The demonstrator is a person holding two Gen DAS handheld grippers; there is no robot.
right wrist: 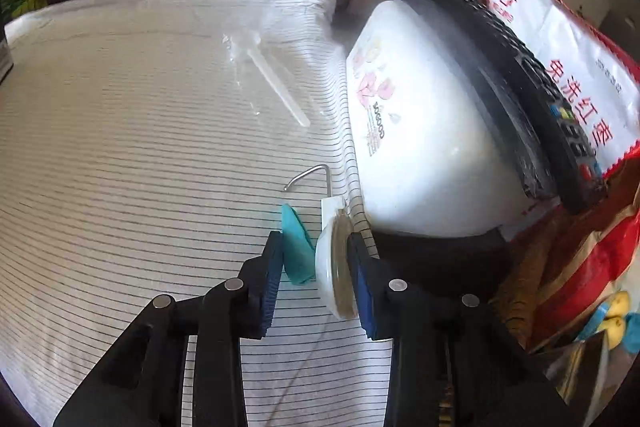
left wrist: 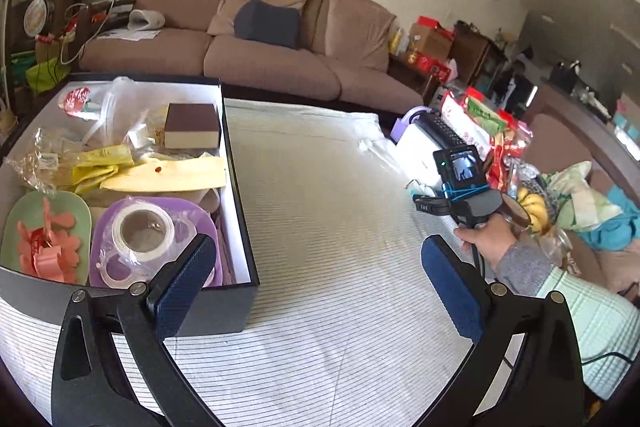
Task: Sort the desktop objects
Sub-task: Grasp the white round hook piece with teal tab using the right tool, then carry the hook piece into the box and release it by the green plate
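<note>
My right gripper point(right wrist: 314, 267) is shut on a white adhesive wall hook point(right wrist: 334, 263) with a metal hook point(right wrist: 310, 177) and a teal piece point(right wrist: 296, 247), low over the striped cloth point(right wrist: 140, 147). The right gripper also shows from behind in the left wrist view point(left wrist: 460, 187). My left gripper point(left wrist: 316, 279) is open and empty above the cloth, beside a black box point(left wrist: 236, 211). The box holds a tape roll point(left wrist: 142, 233) on a purple tray point(left wrist: 192, 215), pink clips point(left wrist: 48, 243) on a green tray point(left wrist: 16, 223) and a brown box point(left wrist: 192, 125).
A clear plastic stick in a wrapper point(right wrist: 276, 87) lies on the cloth. A white pack point(right wrist: 420, 131) with a black keyboard point(right wrist: 520, 75) on it and a red-white bag point(right wrist: 568, 47) stand at the right. Bananas point(left wrist: 532, 207) and a sofa point(left wrist: 260, 59) are beyond.
</note>
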